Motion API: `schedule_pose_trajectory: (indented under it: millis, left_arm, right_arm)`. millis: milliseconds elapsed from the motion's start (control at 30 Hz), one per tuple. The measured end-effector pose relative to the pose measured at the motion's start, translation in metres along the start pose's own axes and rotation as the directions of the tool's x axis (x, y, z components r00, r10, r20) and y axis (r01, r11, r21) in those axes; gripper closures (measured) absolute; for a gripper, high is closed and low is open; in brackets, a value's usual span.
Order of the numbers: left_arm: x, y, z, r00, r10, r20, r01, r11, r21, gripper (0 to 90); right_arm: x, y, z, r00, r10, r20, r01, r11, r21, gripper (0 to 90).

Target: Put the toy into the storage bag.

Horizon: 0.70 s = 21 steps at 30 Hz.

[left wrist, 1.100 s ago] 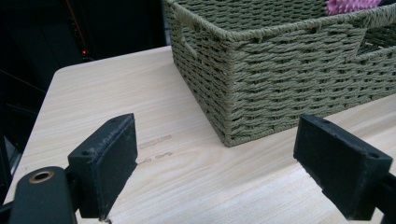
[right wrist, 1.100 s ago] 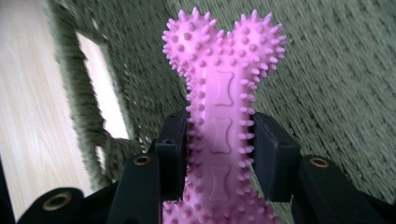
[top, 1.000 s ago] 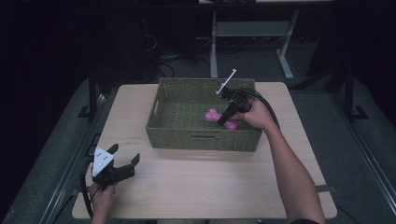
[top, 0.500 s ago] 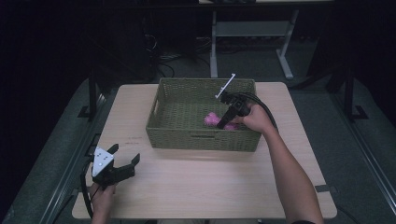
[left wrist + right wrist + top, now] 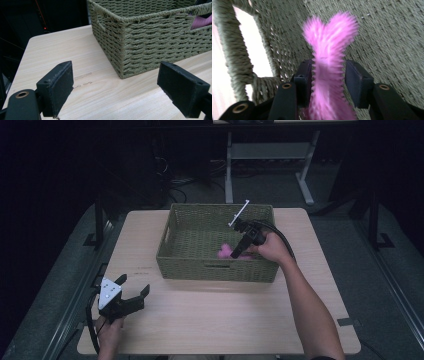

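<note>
Pink fuzzy toy (image 5: 327, 72) sits pinched between the right gripper (image 5: 239, 251)'s pads, down inside the woven basket (image 5: 215, 270) near its front wall and handle slot. The grip looks placed low on the toy's narrow stem, probably so the wider forked end stays free above the jaws. Its long axis runs straight out along the jaws, the heart-shaped tip pointing away toward the basket floor. The left gripper (image 5: 131, 301) rests at the near left corner of the table (image 5: 210, 320), spread wide and holding nothing, seemingly parked out of the way.
</note>
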<state>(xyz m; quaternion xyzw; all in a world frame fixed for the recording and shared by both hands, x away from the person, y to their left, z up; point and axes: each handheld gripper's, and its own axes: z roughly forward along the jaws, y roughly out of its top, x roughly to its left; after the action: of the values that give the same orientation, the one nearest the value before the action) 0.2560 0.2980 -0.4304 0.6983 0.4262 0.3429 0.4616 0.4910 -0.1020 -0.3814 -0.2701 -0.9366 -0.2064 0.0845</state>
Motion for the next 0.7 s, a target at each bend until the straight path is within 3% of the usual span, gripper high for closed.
schedule_pose_trajectory:
  millis: [167, 700]
  left_arm:
    - [0.0, 0.0, 0.0, 1.0, 0.001, 0.002, -0.001, 1.0, 0.001, 13.0]
    - [-0.002, 0.0, 0.0, 1.0, 0.006, 0.003, -0.006, 1.0, 0.003, 13.0]
  right_arm:
    - [0.002, 0.0, -0.008, 1.0, 0.002, -0.004, -0.003, 0.999, -0.046, 54.4]
    - [0.01, -0.005, -0.025, 1.0, 0.002, 0.008, -0.001, 0.997, -0.079, 46.1]
